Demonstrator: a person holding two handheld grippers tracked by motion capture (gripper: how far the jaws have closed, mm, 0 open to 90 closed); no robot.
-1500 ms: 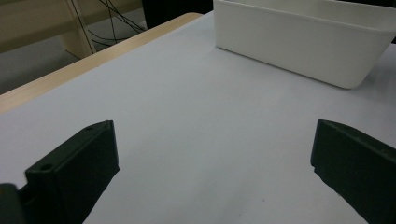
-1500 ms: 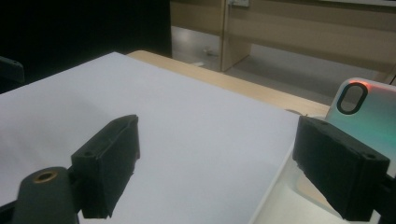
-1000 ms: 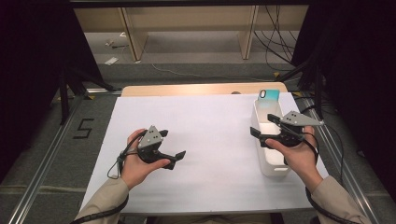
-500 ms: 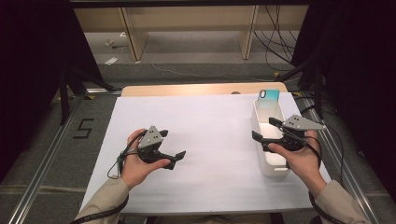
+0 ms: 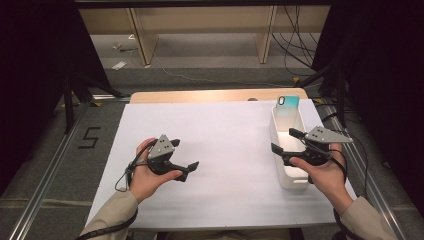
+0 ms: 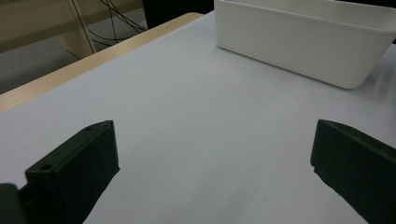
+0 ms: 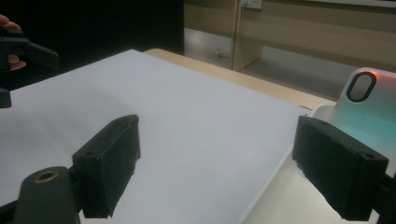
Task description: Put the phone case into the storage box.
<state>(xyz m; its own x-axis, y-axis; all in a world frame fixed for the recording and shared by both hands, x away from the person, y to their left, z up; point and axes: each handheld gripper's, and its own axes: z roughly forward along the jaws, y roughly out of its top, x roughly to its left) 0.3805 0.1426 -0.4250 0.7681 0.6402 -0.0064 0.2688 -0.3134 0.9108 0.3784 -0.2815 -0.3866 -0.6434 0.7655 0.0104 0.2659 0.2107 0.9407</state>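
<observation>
At the right of the high view, the right gripper (image 5: 284, 141) hangs over the near half of a white bin (image 5: 290, 176), jaws apart with nothing between them. A teal phone case (image 5: 288, 106) leans upright in the bin's far end, toward upper right. Left of centre, the left gripper (image 5: 186, 170) rests low over the white table sheet (image 5: 225, 145), jaws also apart and empty

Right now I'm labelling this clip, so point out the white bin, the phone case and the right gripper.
white bin (image 5: 294, 181), high view, near end wall.
phone case (image 5: 288, 102), high view, teal back near its top.
right gripper (image 5: 286, 141), high view, midway between the open jaw tips.
</observation>
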